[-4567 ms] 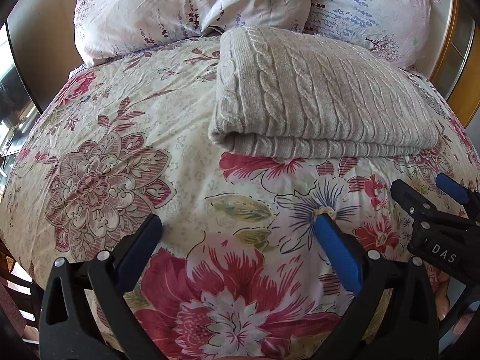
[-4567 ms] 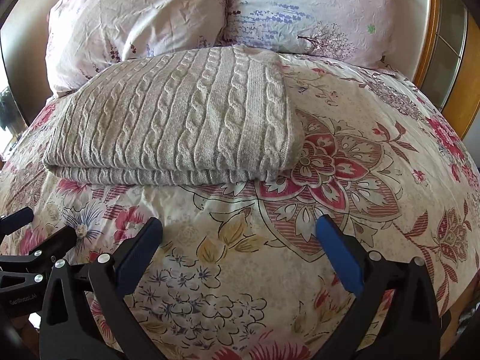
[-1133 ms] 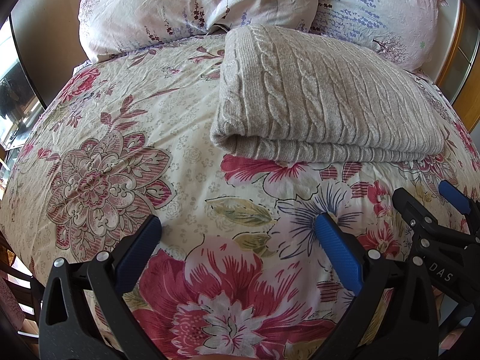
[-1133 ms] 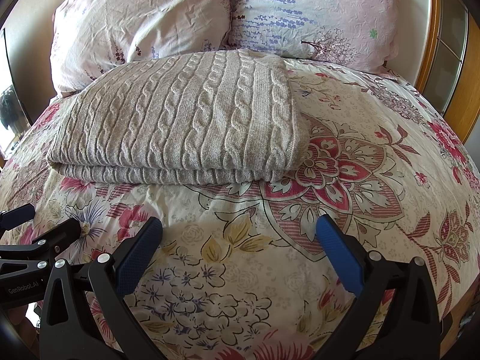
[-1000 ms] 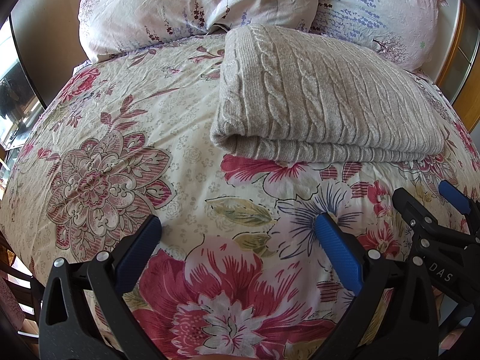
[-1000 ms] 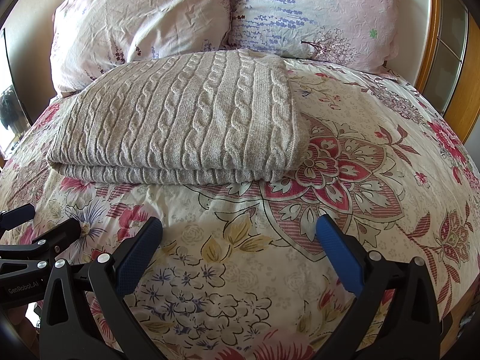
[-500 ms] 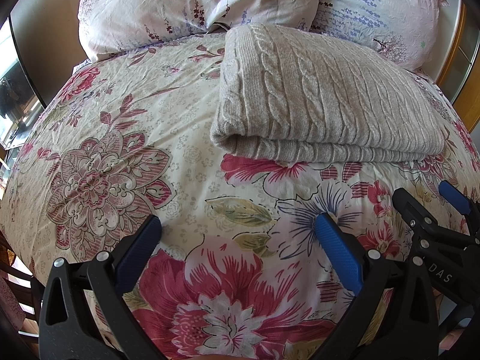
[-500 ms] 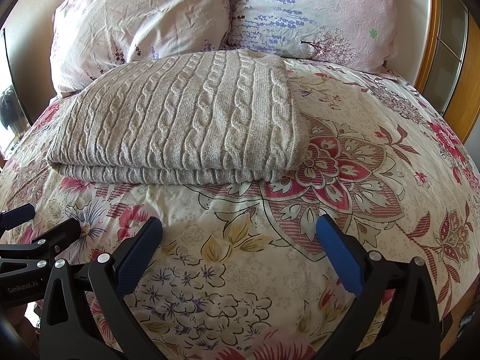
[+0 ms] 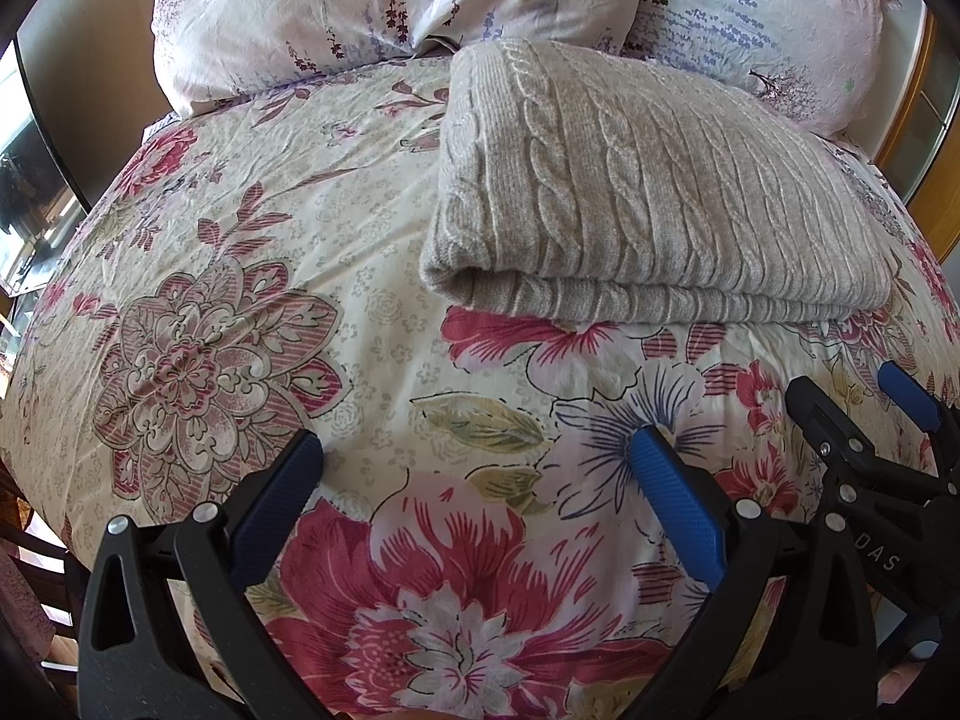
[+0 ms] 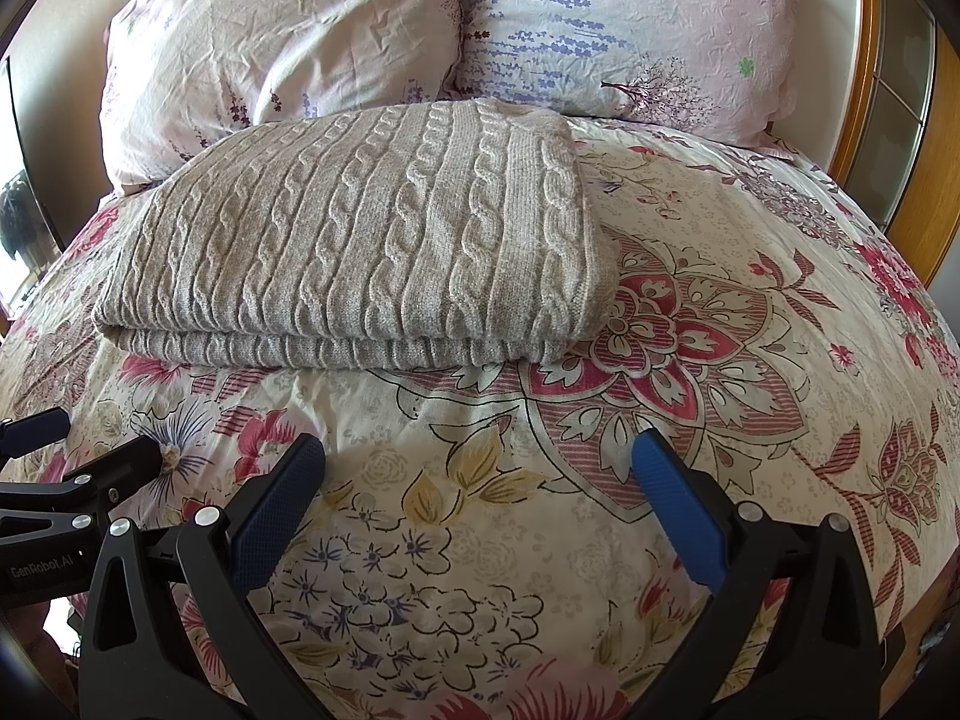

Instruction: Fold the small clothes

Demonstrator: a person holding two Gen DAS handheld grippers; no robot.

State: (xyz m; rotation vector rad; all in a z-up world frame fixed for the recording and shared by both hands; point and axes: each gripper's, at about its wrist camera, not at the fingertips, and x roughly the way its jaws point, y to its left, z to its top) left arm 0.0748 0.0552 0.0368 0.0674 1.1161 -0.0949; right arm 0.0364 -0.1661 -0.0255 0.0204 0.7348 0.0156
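A grey cable-knit sweater (image 9: pixel 648 192) (image 10: pixel 372 246) lies folded into a flat rectangle on the floral bedspread (image 9: pixel 252 276) (image 10: pixel 708 396), just below the pillows. My left gripper (image 9: pixel 474 450) hovers open over the bedspread, well short of the sweater's near folded edge, with nothing between its blue pads. My right gripper (image 10: pixel 477 450) is likewise open and empty, below the sweater's right end. Each gripper shows in the other's view: the right one (image 9: pixel 864 402) at the lower right edge, the left one (image 10: pixel 90 438) at the lower left edge.
Two pale floral pillows (image 9: pixel 384 12) (image 10: pixel 624 24) lean at the head of the bed behind the sweater. A wooden frame with glass panels (image 10: pixel 900 96) runs along the right side. A dark-edged window or mirror (image 9: pixel 30 180) is at the far left.
Since 4.6 s ago both views have shifted slightly, the sweater sitting a touch lower and nearer. Over the last second nothing has visibly moved.
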